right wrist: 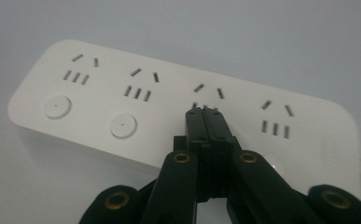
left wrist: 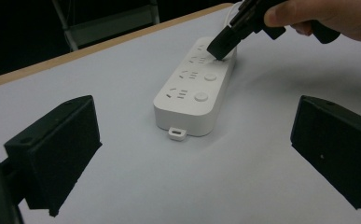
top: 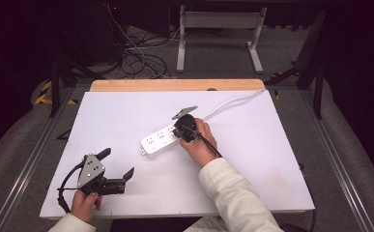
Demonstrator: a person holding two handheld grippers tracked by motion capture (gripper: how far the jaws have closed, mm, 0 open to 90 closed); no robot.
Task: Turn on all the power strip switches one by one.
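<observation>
Surroundings: dark room, grey carpeted floor.
White board laid on wooden table; white-legged table frame and tangled cables are seen beyond, with black drapes at both sides.

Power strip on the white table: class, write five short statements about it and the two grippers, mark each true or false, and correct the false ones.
1. The right gripper is shut, its tips down on the power strip. True.
2. The left gripper is clamped on the strip. False: its jaws stand open, apart from the strip.
3. The strip has four socket groups. True.
4. A plug sits in one socket. False: the sockets in sight hold no plug.
5. The strip's white cable runs toward the table's far edge. True.
</observation>
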